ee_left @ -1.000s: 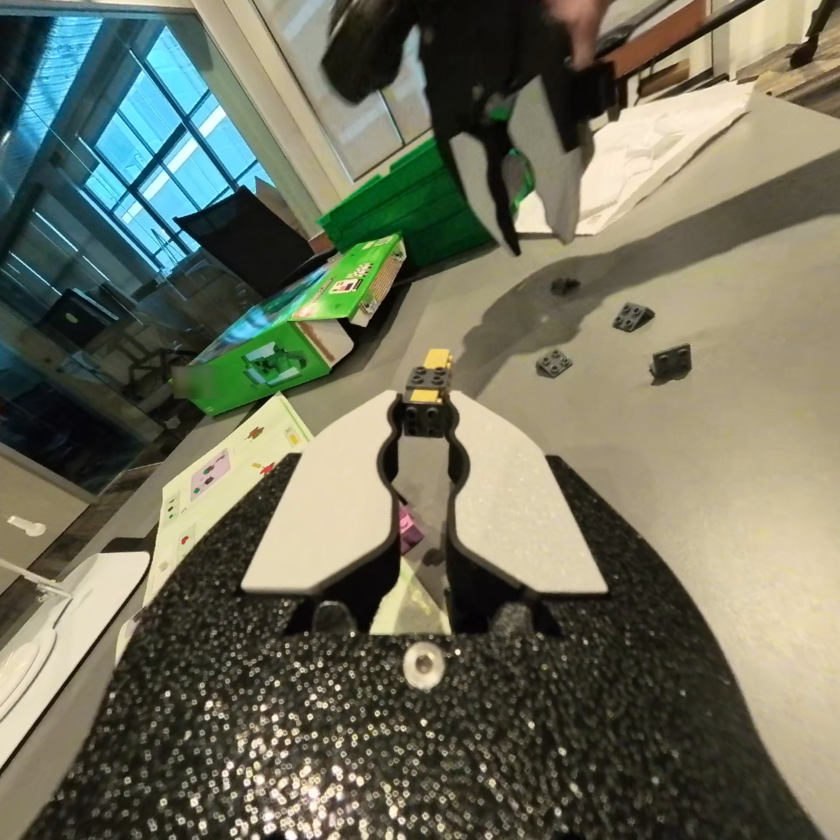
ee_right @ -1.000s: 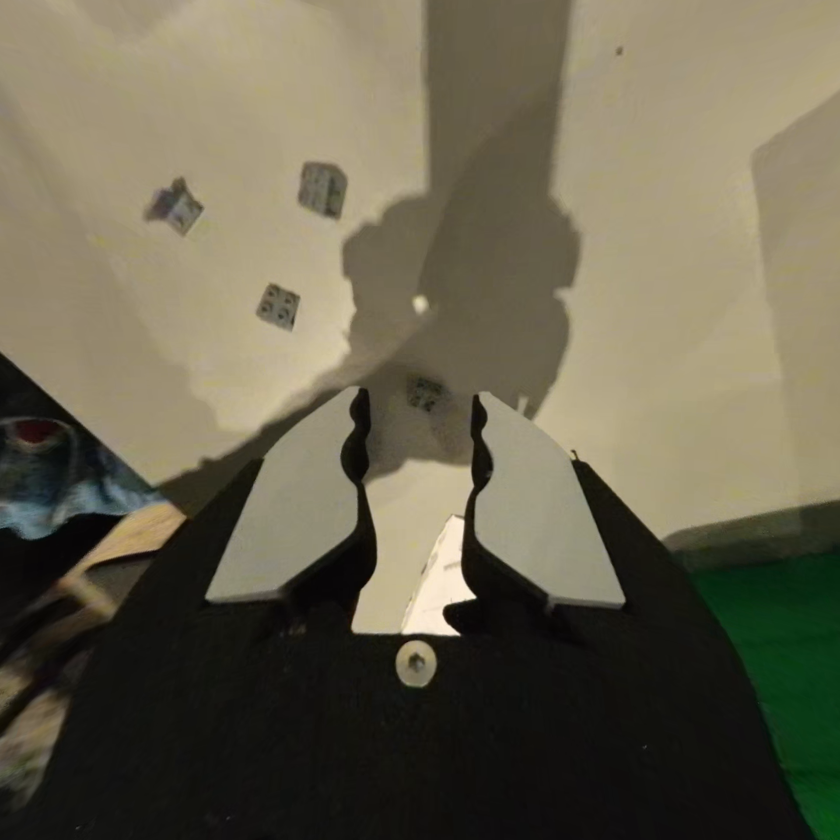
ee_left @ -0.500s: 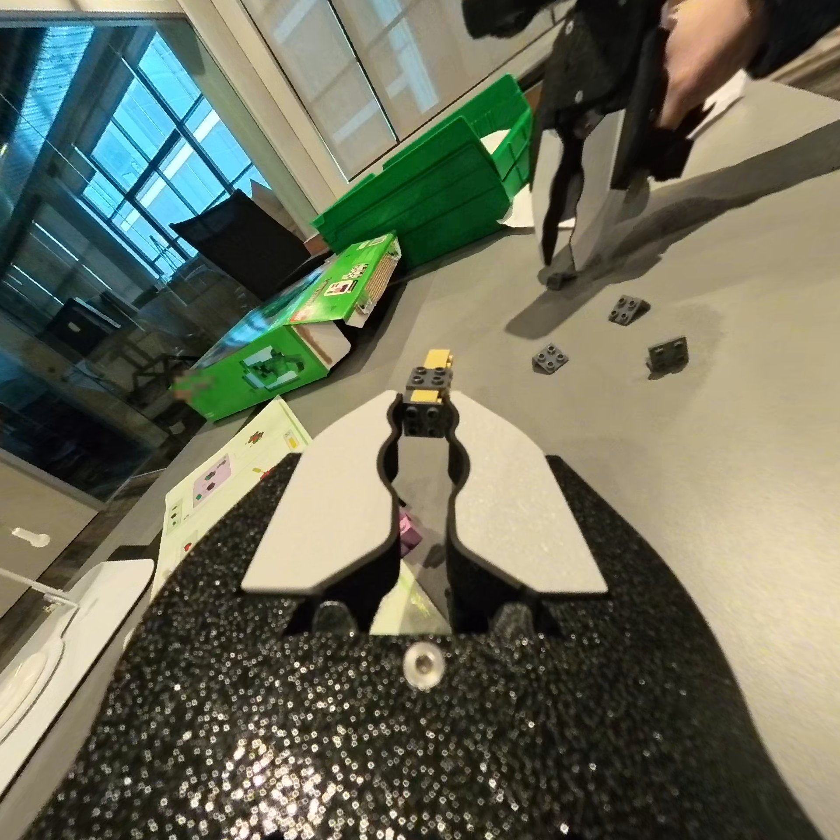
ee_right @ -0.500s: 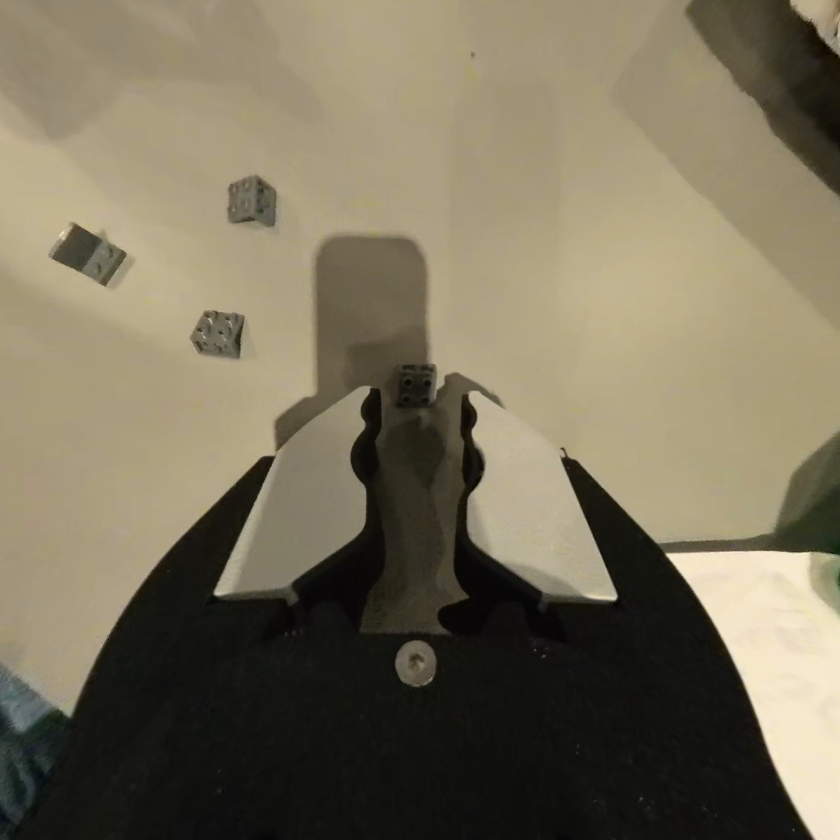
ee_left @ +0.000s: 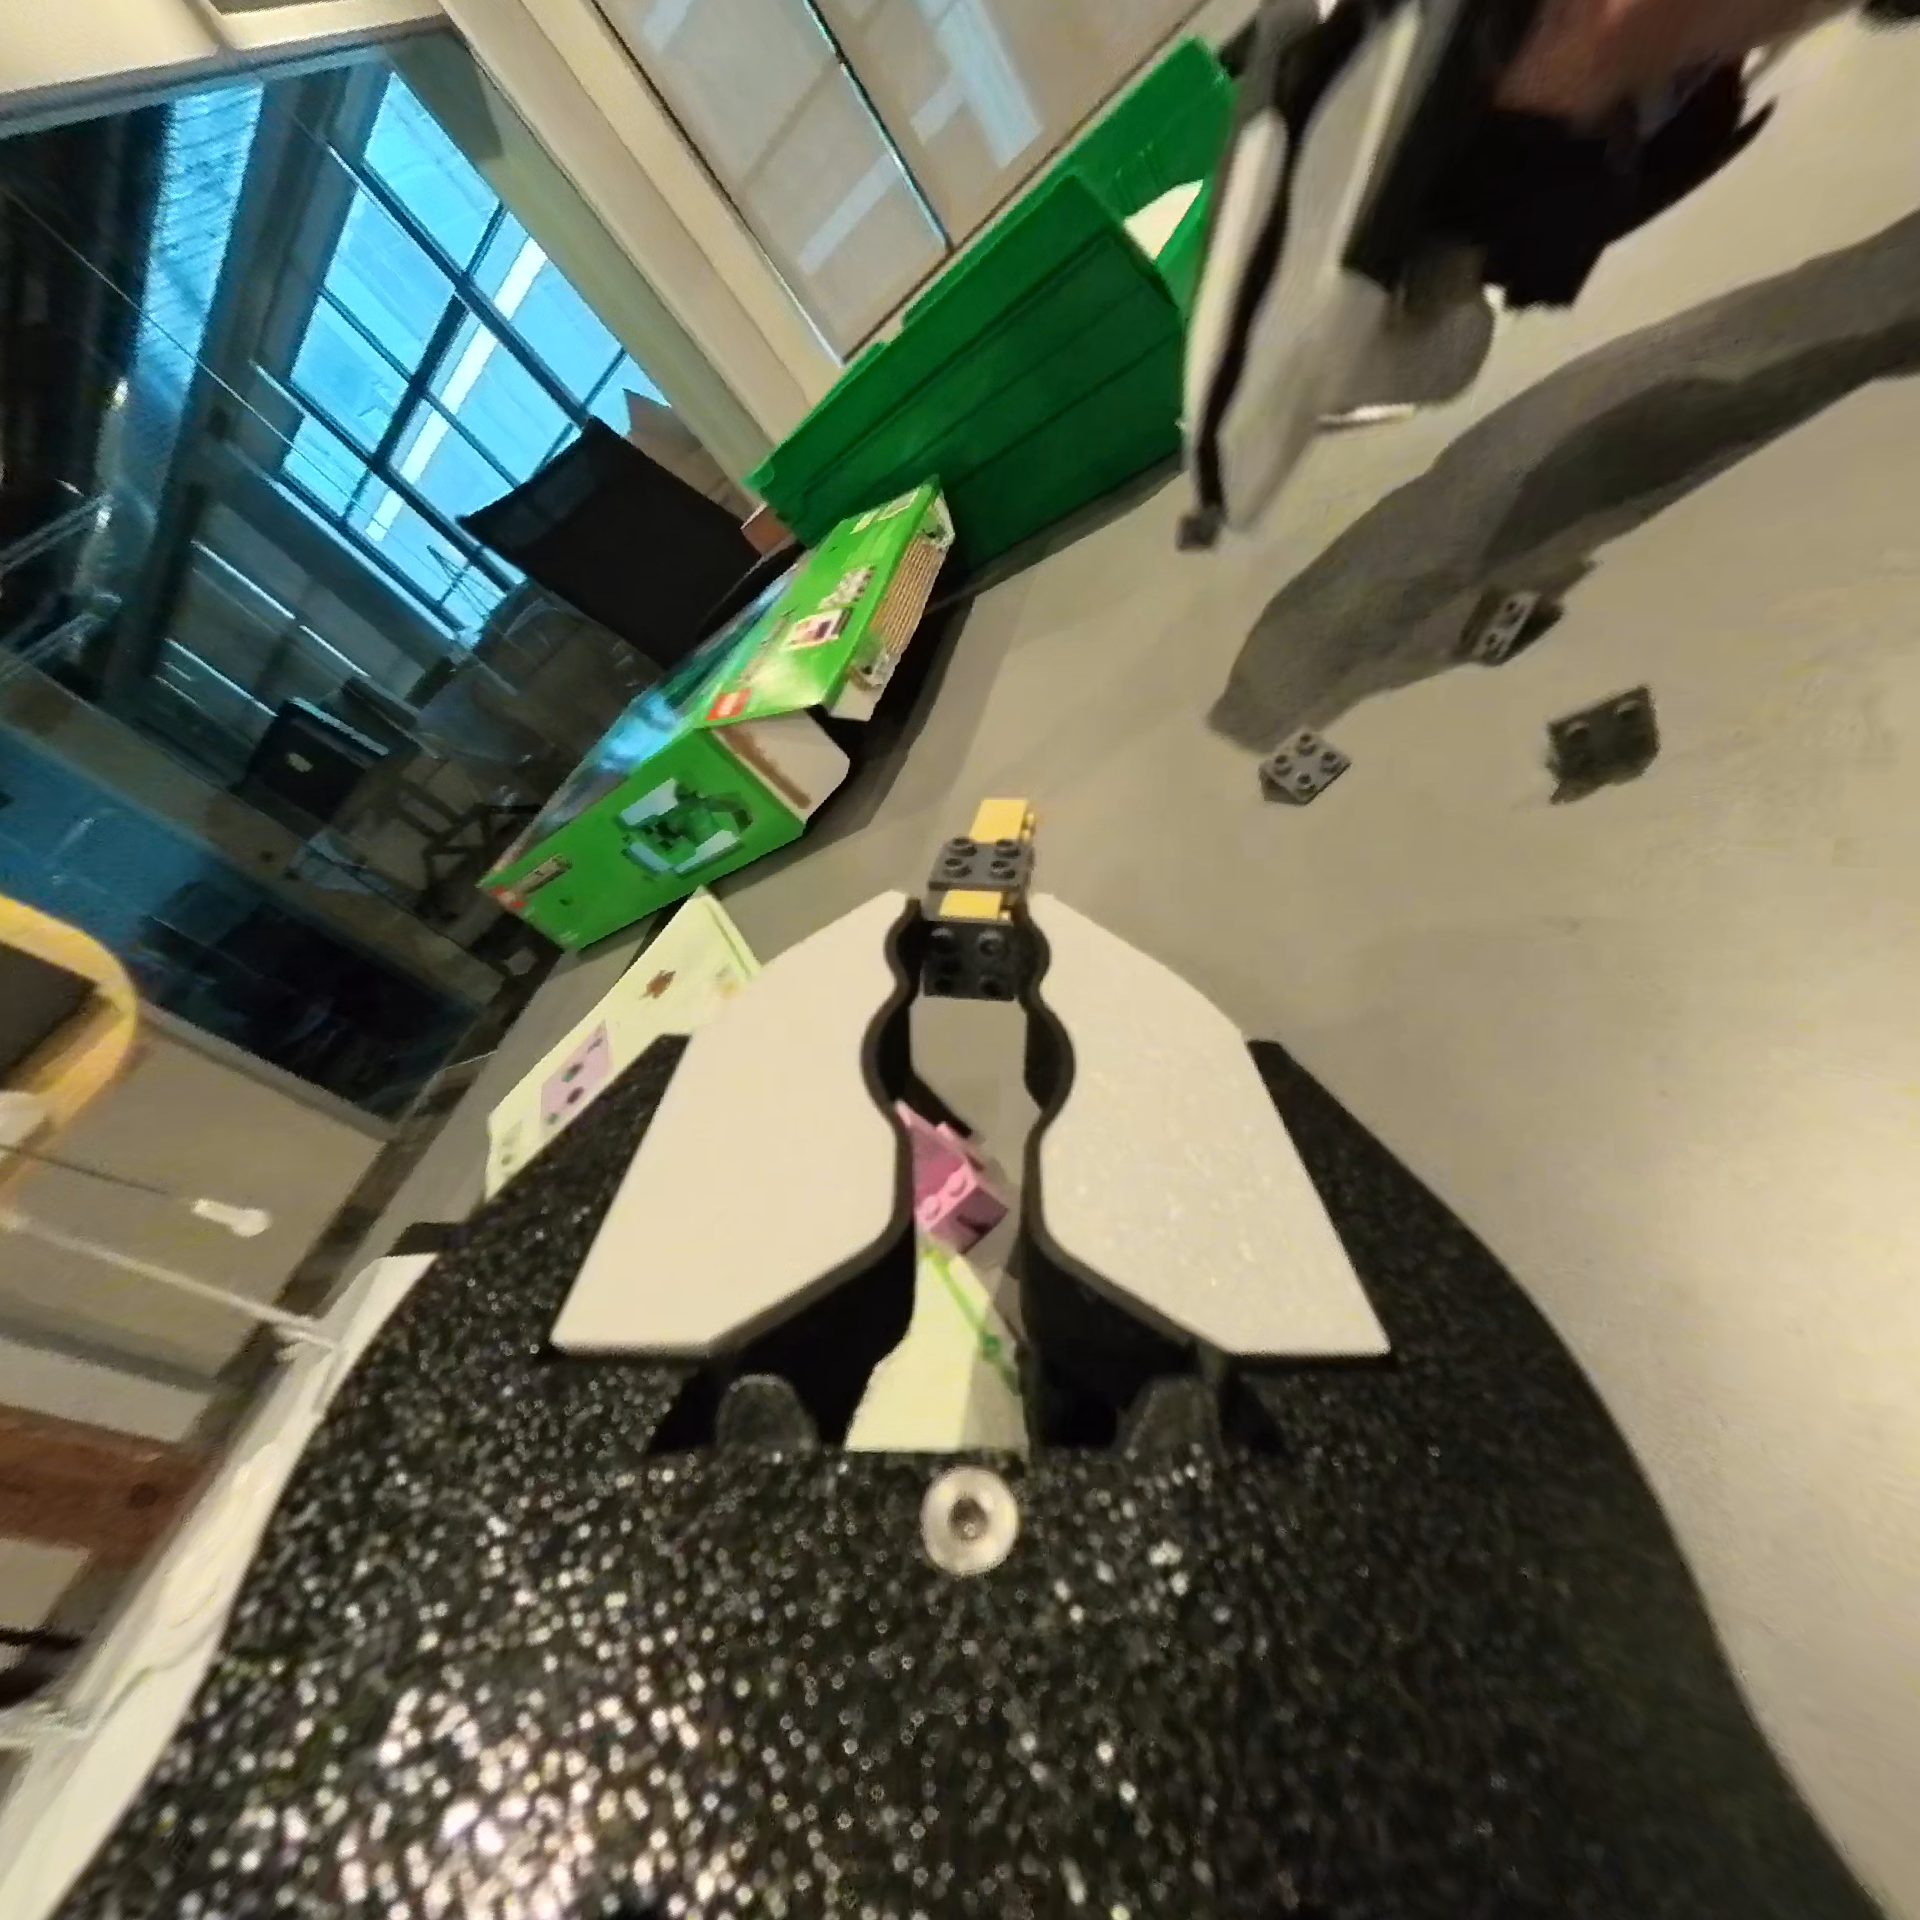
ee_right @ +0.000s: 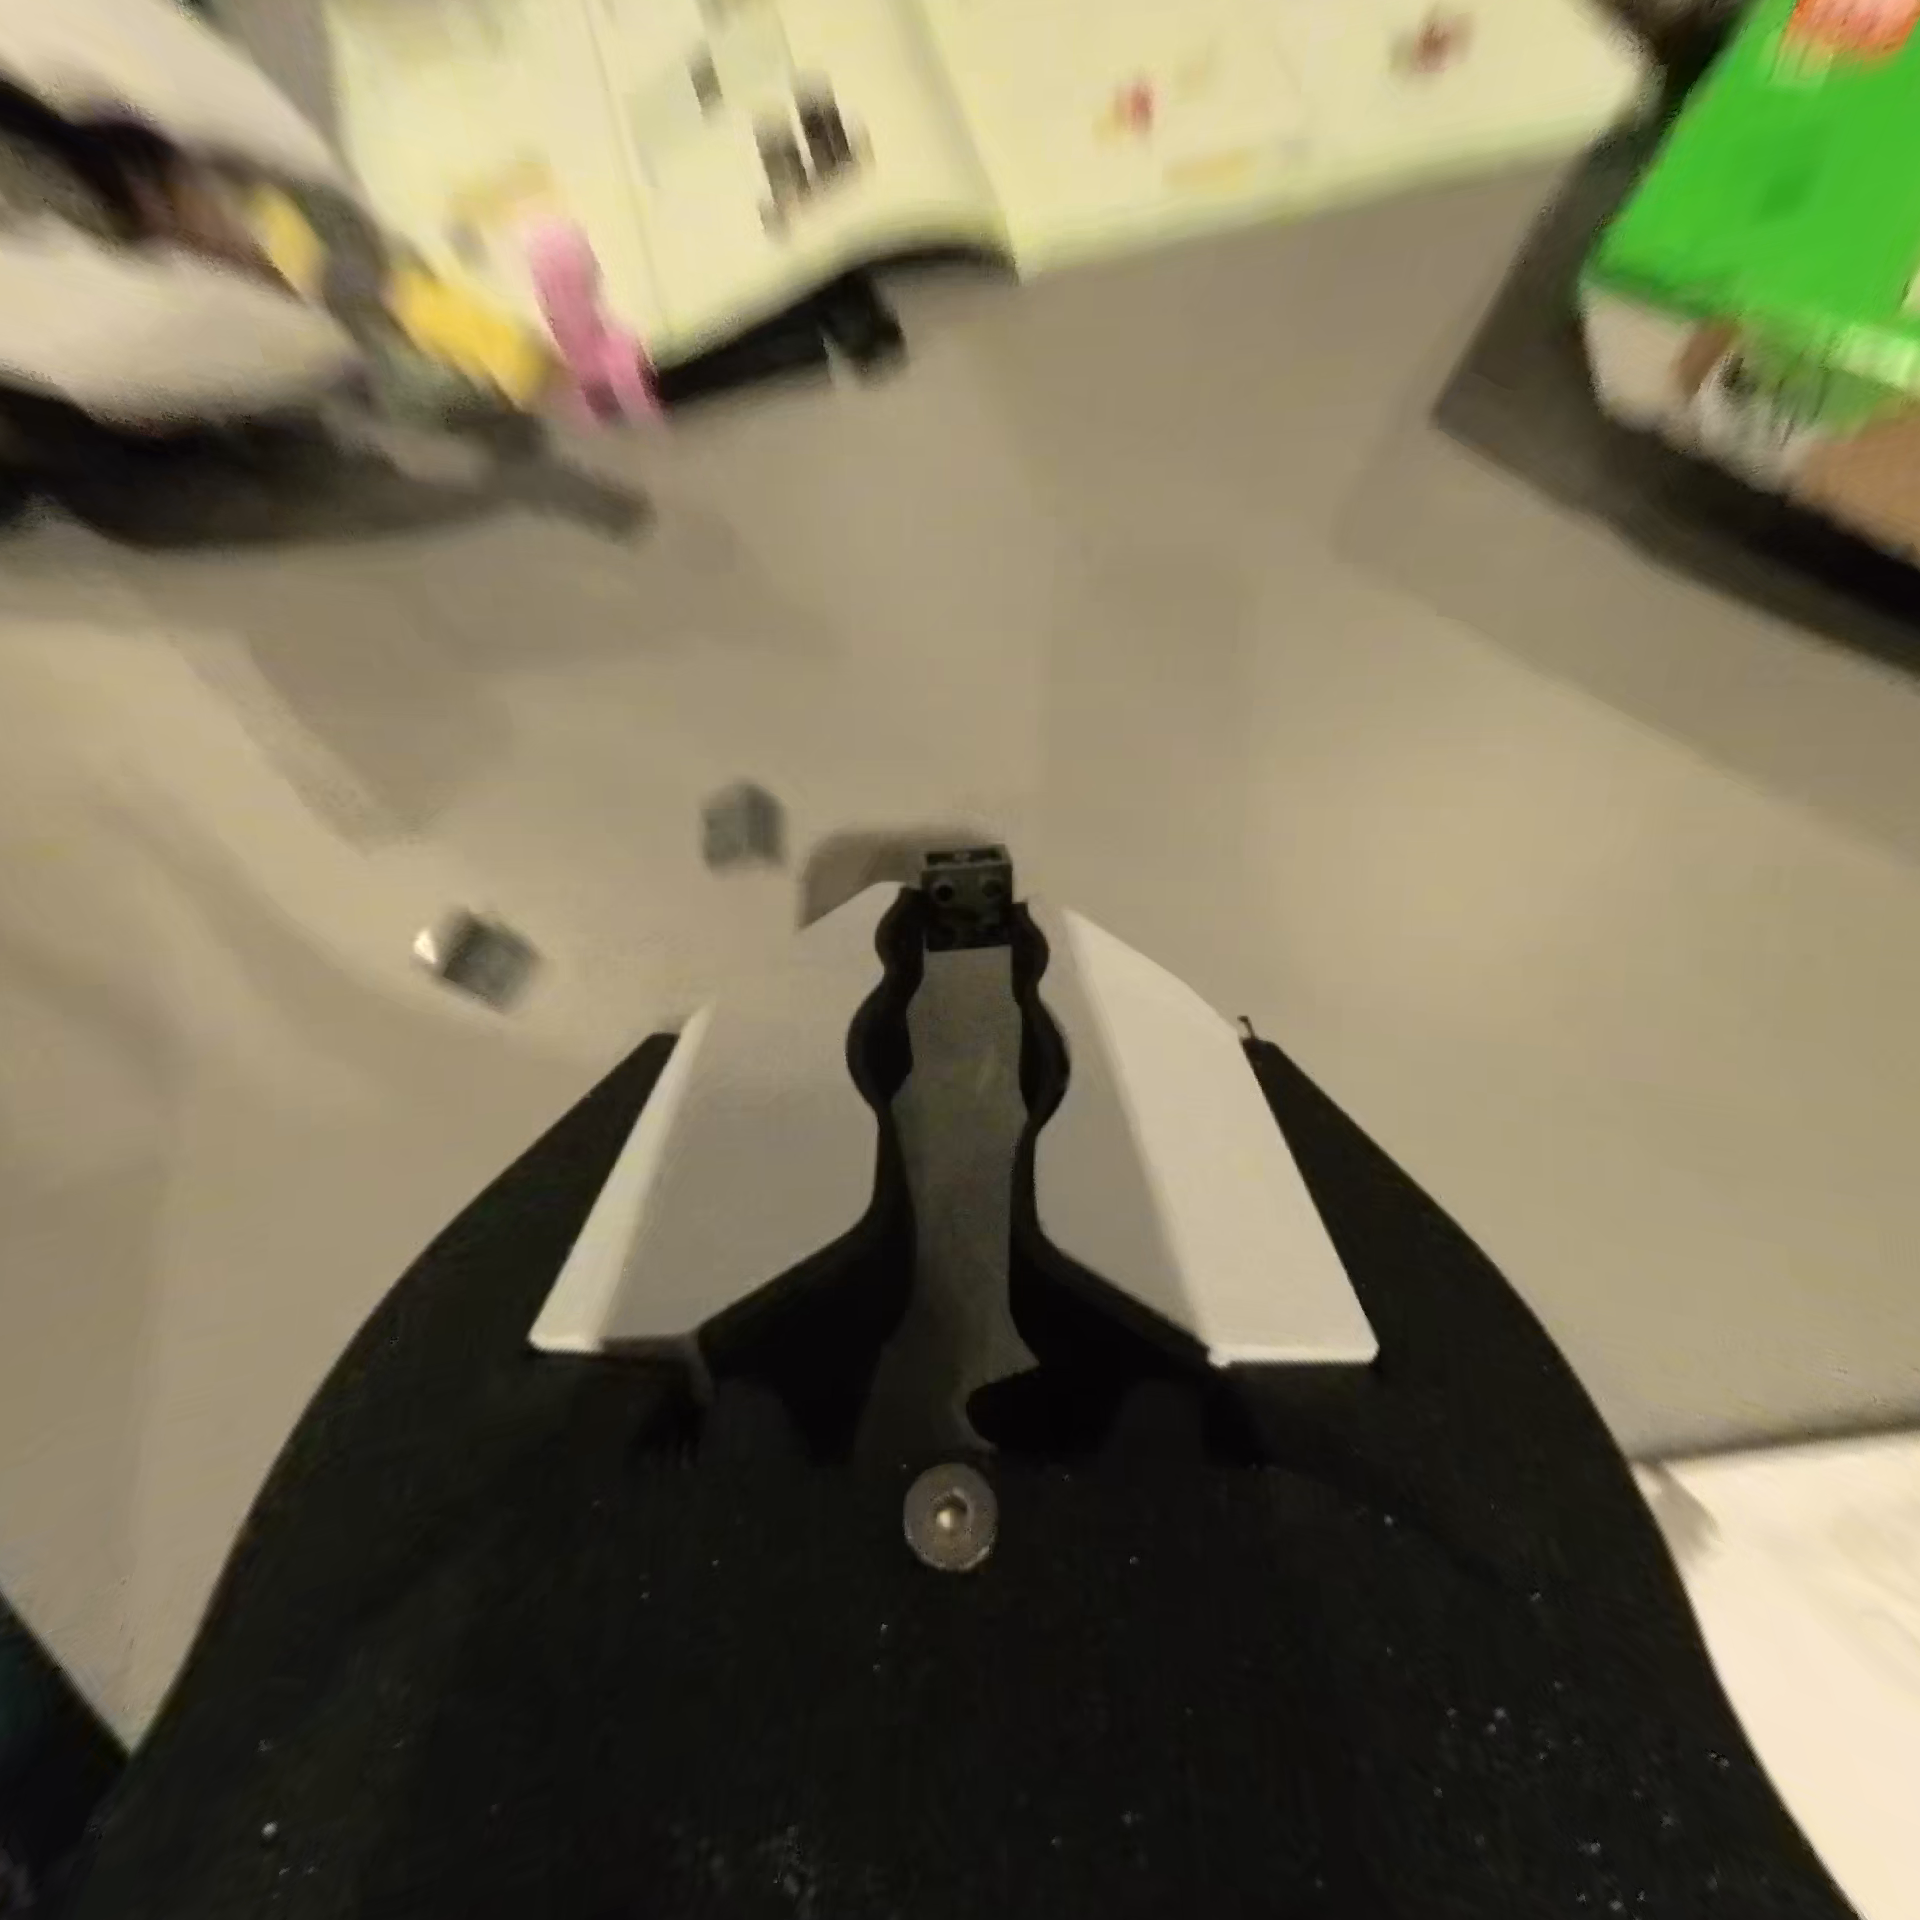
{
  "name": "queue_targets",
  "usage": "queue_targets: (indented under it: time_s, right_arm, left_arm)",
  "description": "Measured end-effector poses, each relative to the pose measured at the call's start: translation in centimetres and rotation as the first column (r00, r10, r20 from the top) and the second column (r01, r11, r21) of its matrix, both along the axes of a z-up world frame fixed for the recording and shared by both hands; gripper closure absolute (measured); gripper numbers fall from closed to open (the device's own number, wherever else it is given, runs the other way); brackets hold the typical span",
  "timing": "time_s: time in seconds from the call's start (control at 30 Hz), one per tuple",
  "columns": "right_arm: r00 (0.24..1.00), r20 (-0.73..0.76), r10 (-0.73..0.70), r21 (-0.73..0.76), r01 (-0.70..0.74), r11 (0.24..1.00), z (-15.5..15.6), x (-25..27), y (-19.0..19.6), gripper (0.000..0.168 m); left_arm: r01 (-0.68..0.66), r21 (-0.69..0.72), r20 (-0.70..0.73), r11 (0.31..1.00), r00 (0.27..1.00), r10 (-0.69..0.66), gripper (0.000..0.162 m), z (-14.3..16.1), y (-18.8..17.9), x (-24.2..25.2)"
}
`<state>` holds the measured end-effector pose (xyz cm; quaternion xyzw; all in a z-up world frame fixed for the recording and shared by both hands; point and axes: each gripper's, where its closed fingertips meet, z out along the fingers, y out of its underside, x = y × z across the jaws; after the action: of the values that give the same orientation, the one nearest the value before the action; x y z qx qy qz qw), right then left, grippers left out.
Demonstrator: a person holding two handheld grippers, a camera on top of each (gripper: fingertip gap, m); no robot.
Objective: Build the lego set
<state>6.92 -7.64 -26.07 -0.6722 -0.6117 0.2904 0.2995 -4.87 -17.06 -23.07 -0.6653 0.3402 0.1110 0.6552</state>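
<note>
Left tongs point(ee_left: 975, 935) clamp brick stack point(ee_left: 982, 883) (long axis forward); right tongs point(ee_right: 966, 920) clamp 1 dark brick point(ee_right: 966, 902).

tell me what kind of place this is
Probably an office or meeting room: glass partition walls, a black office chair and a large grey table with green storage bins on it.

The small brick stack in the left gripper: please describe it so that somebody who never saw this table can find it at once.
Start from the grey table and the green box lying on it. In front of the box, the left gripper is shut on the small brick stack. Unlike the loose dark grey plates on the table, it is held off the surface and has yellow layers between its dark ones.
</note>
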Motion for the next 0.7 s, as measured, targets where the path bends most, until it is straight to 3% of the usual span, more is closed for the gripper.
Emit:
queue_targets:
  time_s: [0.03, 0.13, 0.3, 0.5, 0.7]
  right_arm:
    - [0.996, -0.091, -0.004, -0.008, 0.003, 1.0, 1.5, -1.4, -1.1, 0.152]
    - [0.951, -0.308, 0.002, 0.04, 0.011, 0.999, 4.7, -5.1, -4.7, 0.153]
    - [0.893, -0.449, -0.004, 0.165, 0.087, 0.982, 5.7, -8.2, -8.1, 0.153]
    - [0.798, -0.584, -0.149, -0.061, 0.14, 0.988, 5.5, -8.6, -7.9, 0.153]
    - [0.808, -0.567, -0.161, -0.074, 0.144, 0.987, 4.7, -9.0, -8.2, 0.153]
  left_arm:
    - [-0.012, 0.007, -0.037, 1.0, 0.999, 0.012, 0.146, -0.1, 0.0, 0.0]
    - [-0.049, 0.055, -0.182, 0.997, 0.982, 0.058, 0.146, -0.2, 0.1, 0.1]
    - [-0.069, 0.137, -0.341, 0.988, 0.933, 0.113, 0.146, 0.0, -0.1, 0.5]
    - [-0.053, 0.203, -0.422, 0.978, 0.896, 0.137, 0.146, 0.5, -0.4, 1.0]
    - [-0.044, 0.228, -0.461, 0.973, 0.875, 0.148, 0.146, 0.5, -0.4, 1.2]
